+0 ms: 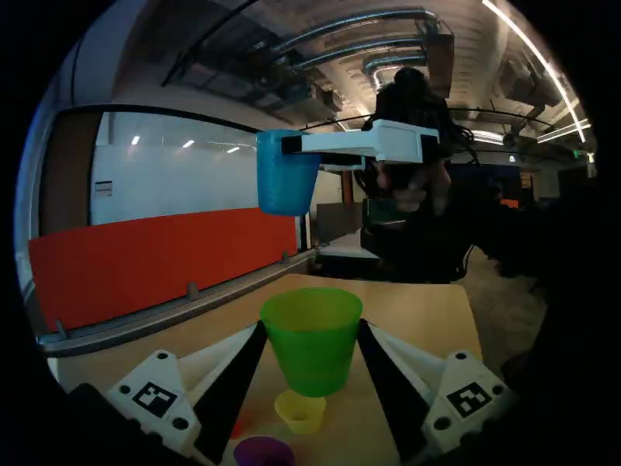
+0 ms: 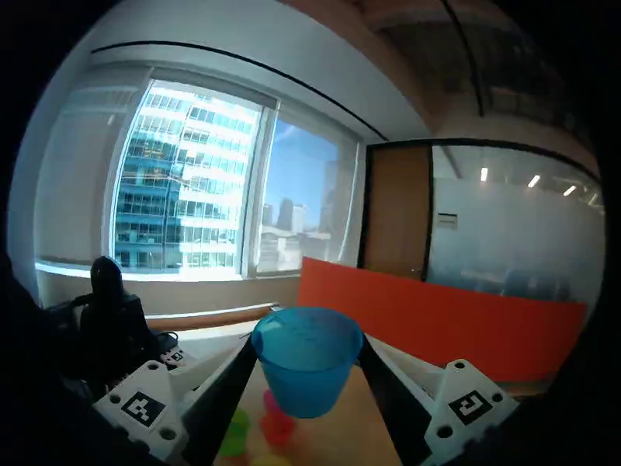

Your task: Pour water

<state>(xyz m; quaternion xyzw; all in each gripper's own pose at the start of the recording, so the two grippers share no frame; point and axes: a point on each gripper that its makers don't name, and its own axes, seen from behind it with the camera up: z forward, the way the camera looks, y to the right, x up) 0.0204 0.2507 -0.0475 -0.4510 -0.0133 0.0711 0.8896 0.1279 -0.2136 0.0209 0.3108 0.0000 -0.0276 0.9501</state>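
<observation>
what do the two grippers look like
The left gripper and right gripper match: two white fingers with black inner faces, narrowing forward. Each finger's base carries a square black-and-white marker and small screw holes.

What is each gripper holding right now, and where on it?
Left gripper: green cup, fingers on opposite sides below the rim. Right gripper: blue cup, same hold.

Left cam rides my left gripper (image 1: pixel 312 330) and looks along the fingers, roughly level, over the table (image 1: pixel 419 311) into the office. The green cup (image 1: pixel 312 349) is right at the lens. Right cam rides my right gripper (image 2: pixel 307 346) and faces the window (image 2: pixel 194 202), blue cup (image 2: pixel 307 373) close up. Shared: orange panel (image 1: pixel 155 260), table, blue cup. Left cam sees that cup side-on, farther off.
</observation>
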